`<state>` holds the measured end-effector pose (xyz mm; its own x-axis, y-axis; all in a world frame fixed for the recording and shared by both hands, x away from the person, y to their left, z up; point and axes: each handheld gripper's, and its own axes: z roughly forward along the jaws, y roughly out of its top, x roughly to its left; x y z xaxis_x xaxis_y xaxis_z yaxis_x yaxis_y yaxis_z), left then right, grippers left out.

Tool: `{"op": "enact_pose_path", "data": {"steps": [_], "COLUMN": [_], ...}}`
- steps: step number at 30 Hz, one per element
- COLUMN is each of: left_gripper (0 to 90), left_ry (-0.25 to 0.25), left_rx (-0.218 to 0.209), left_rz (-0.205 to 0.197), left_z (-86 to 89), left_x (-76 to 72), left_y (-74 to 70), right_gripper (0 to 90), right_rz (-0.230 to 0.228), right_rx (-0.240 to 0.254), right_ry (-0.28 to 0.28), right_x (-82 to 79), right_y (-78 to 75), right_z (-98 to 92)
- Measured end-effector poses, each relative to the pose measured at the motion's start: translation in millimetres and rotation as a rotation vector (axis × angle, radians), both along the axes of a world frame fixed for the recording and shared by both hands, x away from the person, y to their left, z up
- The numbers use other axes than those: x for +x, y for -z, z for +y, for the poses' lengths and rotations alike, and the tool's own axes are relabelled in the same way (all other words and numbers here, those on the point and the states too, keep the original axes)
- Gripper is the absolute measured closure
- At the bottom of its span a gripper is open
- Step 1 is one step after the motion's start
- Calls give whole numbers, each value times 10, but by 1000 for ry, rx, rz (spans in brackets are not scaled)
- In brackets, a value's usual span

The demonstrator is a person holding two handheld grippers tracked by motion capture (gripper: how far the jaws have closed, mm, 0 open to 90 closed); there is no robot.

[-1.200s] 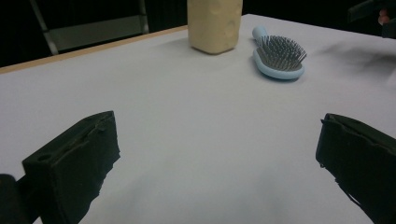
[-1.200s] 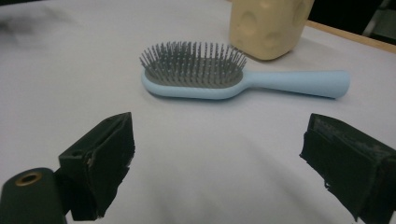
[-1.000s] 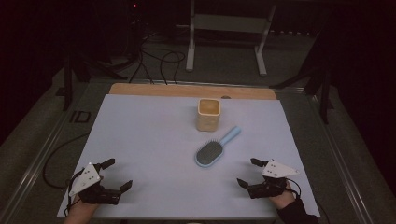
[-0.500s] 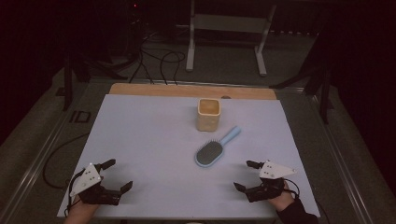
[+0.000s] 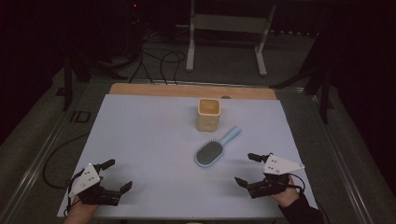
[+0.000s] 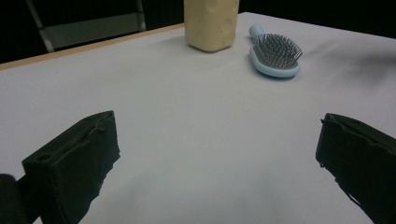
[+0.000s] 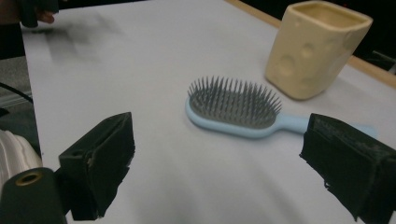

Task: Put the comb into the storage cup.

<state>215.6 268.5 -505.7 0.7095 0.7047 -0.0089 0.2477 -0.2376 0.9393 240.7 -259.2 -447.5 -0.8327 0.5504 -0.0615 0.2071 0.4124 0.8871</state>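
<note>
A light blue hairbrush (image 5: 214,150) with grey bristles lies bristles up near the middle of the white table, its handle toward the far right. Just behind it stands a cream square cup (image 5: 208,113) with round dimples. My left gripper (image 5: 114,175) rests open at the near left corner, far from both; in its view the hairbrush (image 6: 274,55) and the cup (image 6: 211,23) are ahead. My right gripper (image 5: 248,169) is open at the near right, pointed at the hairbrush (image 7: 236,109) a short way ahead, with the cup (image 7: 317,47) beyond.
The white table cover (image 5: 149,140) ends at a bare wooden strip (image 5: 187,90) along the far edge. Beyond the table stand a metal frame (image 5: 224,32) and loose cables (image 5: 159,60) on a dark floor. A cable (image 5: 51,163) trails off the left side.
My right gripper has slid a little to the left and forward, toward the hairbrush. The left gripper, brush and cup have stayed put.
</note>
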Motion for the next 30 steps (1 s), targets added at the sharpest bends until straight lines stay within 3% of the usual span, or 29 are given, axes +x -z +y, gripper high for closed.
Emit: {"op": "enact_pose_path", "data": {"steps": [6, 20, 30], "left_gripper": [0, 0, 0], "left_ry": [1, 1, 4], "left_rx": [-1, -10, -25], "left_rz": [-3, 10, 8], "left_z": [6, 13, 25], "left_x": [0, 2, 2], "left_y": [-2, 6, 3], "right_gripper": [94, 94, 93], "right_rz": [-22, -106, -114], "right_rx": [14, -7, -16], "right_ry": [16, 44, 71], "right_x": [99, 412, 659], "right_y": [-135, -519, -548], "right_z": [-23, 23, 83]}}
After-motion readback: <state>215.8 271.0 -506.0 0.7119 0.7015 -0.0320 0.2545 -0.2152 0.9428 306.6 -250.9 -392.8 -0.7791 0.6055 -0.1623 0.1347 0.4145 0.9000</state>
